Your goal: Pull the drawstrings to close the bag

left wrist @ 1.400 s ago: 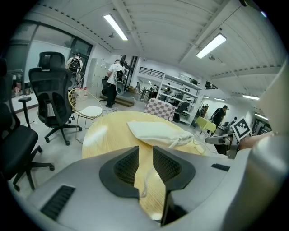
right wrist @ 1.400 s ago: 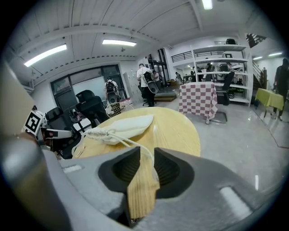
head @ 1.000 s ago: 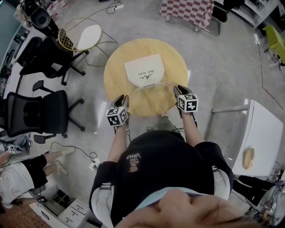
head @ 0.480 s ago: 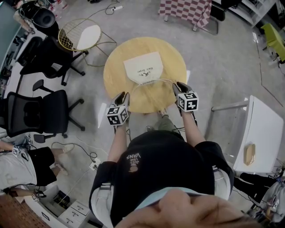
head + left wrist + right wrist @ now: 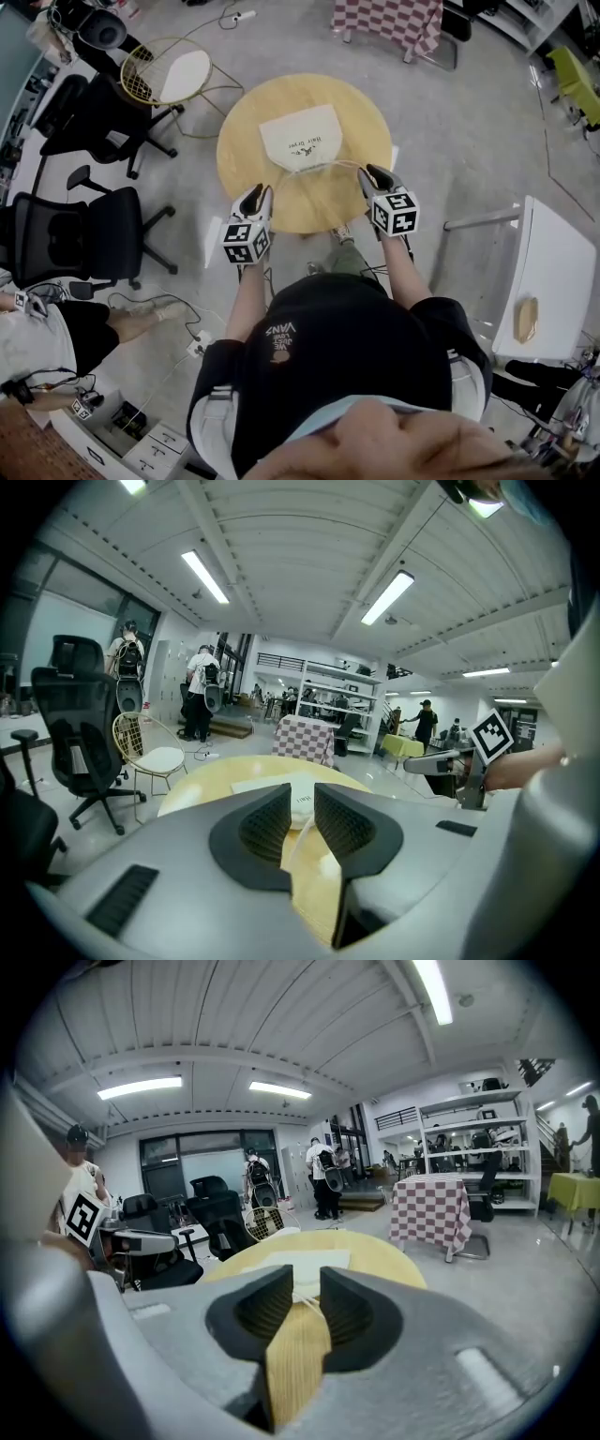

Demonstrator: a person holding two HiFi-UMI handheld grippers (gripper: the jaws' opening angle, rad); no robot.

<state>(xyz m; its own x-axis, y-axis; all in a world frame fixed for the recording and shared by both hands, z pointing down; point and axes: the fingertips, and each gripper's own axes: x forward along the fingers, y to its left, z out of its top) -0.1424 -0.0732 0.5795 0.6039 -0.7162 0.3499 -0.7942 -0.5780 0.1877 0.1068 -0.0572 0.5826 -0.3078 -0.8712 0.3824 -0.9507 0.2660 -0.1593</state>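
Two hand-held grippers are up over the near side of the table, one at each end of one cord. The left gripper [image 5: 302, 803] has its jaws almost together with a slim gap, pinched on a thin cream drawstring [image 5: 299, 836] that runs out past the tips toward the bag. The right gripper [image 5: 307, 1286] is the same: its jaws have just been closing, the gap is narrow, and the drawstring is nipped between the ribbed dark pads. In the head view the left gripper sits at the near-left rim and the right gripper at the near-right rim, well apart. The drawstring arcs between them and meets the mouth of the white flat cloth bag [image 5: 300, 136]. The bag lies flat about mid-table with small dark print on top, and its near edge is drawn in to a point where the cord leaves. The round light-wood table [image 5: 246, 155] carries only the bag. Further out are a gold wire chair with a white seat [image 5: 178, 75] at far left, black office chairs [image 5: 70, 234] at left, a red-and-white checked tablecloth [image 5: 386, 21] at the top and a white side table [image 5: 553, 281] at right.
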